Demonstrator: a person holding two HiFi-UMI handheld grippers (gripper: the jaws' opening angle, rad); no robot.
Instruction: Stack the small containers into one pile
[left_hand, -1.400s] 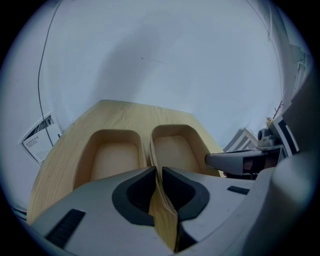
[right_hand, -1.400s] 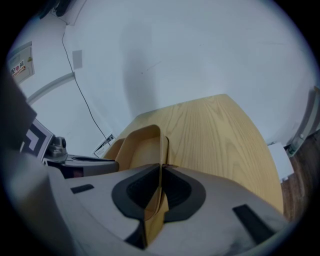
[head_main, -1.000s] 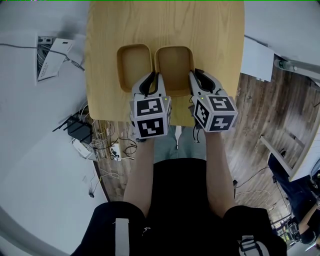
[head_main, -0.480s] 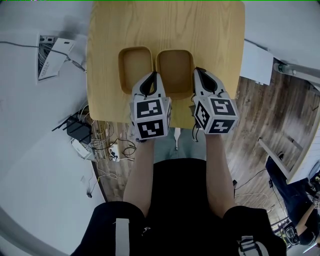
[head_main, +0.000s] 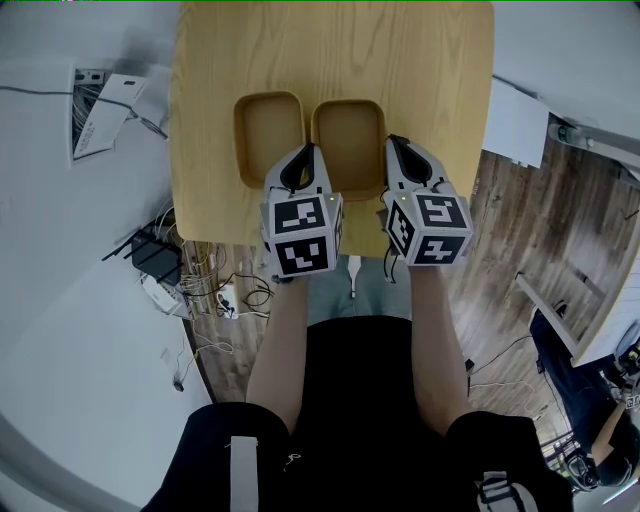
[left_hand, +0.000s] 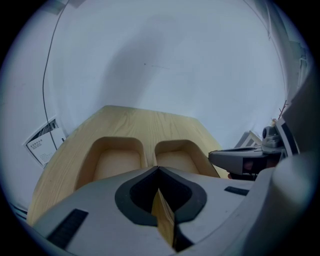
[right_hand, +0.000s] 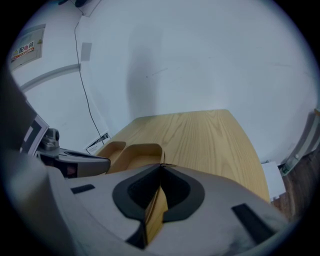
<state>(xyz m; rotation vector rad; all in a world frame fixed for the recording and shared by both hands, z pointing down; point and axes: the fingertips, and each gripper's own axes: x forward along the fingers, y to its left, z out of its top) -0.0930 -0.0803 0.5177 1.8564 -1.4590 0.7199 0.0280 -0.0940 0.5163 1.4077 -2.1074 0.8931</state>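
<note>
Looking down from the head view, I see a light wooden table (head_main: 430, 80) with two small tan containers on it, side by side, open tops up, and not stacked. The left container (head_main: 268, 125) and the right container (head_main: 348, 135) sit with their long sides almost touching.

The left tool (head_main: 305, 150) points at the containers' near edges, with its tip roughly at the gap between them. In the left gripper view its jaws are pressed together at the tip (left_hand: 159, 169), and only bare table shows through the slit behind. Both containers lie just ahead of it, the left one (left_hand: 116, 162) and the right one (left_hand: 172, 159).

The right tool (head_main: 393, 142) lies just beside the right container's right side. In the right gripper view its jaws also meet at the tip (right_hand: 161, 166), right at that container's (right_hand: 137, 155) near corner. I cannot tell whether the tip touches the rim. The left container (right_hand: 112, 149) shows just beyond it.

Each tool carries a marker cube, left (head_main: 302, 235) and right (head_main: 430, 228), and both cubes hang over the table's near edge.
</note>
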